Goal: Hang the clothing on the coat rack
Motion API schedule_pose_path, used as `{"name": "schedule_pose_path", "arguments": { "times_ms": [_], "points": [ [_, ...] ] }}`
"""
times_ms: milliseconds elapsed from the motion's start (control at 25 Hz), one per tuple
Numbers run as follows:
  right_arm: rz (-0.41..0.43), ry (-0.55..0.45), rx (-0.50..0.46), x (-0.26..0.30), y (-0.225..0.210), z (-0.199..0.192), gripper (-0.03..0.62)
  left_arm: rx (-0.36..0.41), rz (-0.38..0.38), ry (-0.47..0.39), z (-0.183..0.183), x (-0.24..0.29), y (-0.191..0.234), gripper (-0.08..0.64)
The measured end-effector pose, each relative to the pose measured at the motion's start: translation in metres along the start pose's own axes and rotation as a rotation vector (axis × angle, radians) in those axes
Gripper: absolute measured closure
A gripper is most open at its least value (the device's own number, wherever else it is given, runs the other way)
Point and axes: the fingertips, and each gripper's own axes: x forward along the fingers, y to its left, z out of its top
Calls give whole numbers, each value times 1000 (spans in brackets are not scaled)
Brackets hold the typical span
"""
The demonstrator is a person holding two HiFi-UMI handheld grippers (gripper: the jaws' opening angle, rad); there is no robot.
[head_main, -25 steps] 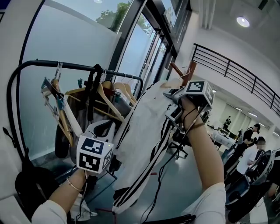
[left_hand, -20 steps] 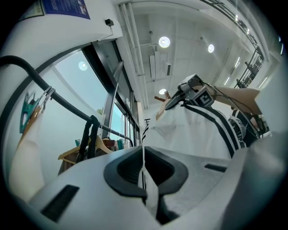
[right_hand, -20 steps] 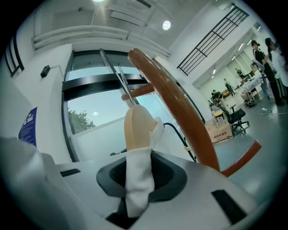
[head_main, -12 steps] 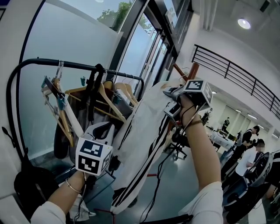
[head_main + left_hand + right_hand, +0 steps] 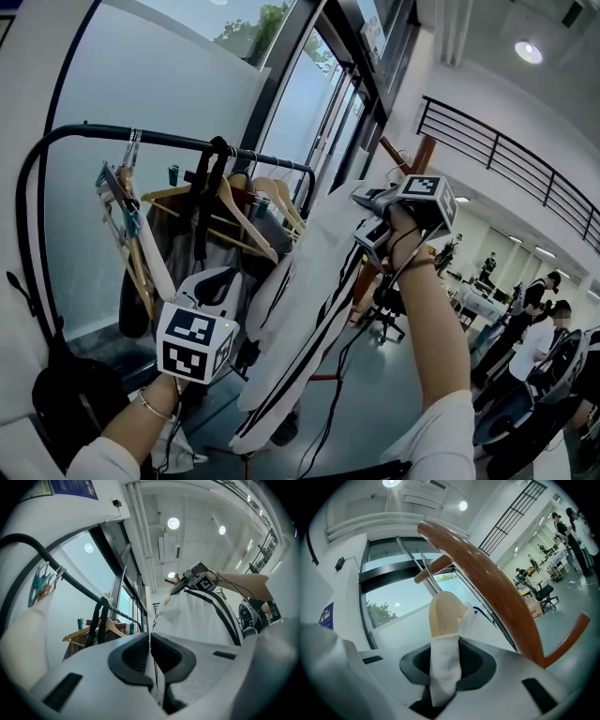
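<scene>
- R tool (image 5: 445, 663): jaws pinched on a narrow fold of white cloth, w/ a pale rounded piece sticking out past the tips (hanger end or lining, can't tell). The bite is small. Risk: the whole jacket (image 5: 309, 309) hangs off this one fold, so a jerk could let it slide out and drop.
- L tool (image 5: 150, 654): jaws pressed together, w/ what looks like a thin white edge of the jacket caught between them. It sits low and off to the R tool's left. Risk: if it tugs down or sideways while the R tool lifts, it works against the top grip.
- Jacket: in the air, hanging down from the R tool, black stripes along it, lower end well below both tools and not on any peg yet. Risk: the long drape swings, making it hard to aim.
- Cable (image 5: 349, 349) dangles from the R tool just beside the cloth. Risk: it could hook a peg or wrap into the jacket.
- Coat rack (image 5: 487, 583): curved brown peg just right of and above the R tool's tips, w/ a shorter peg behind. Risk: no loop is visible at the pinch, so plain cloth draped over a smooth sloped peg prob slips off once let go. Pushing on the peg may also rock the stand.
- Black rail (image 5: 169, 141) w/ wooden hangers (image 5: 239, 211): beyond the L tool. Risk: the sleeve could snag on a hanger.
</scene>
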Motion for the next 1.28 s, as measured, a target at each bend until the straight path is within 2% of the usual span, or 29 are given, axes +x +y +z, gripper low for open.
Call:
{"name": "schedule_pose_path", "arguments": {
  "times_ms": [680, 1000, 1280],
  "points": [
    [6, 27, -1, 7, -18, -10, 480, 0, -54, -4, -9, 13, -17, 541],
    [-43, 34, -104, -6, -27, -13, 468, -9, -93, 7, -19, 25, -37, 541],
    [-65, 33, -256, -12, -22, -15, 360, -14, -124, 12, -26, 31, -52, 541]
  ]
}}
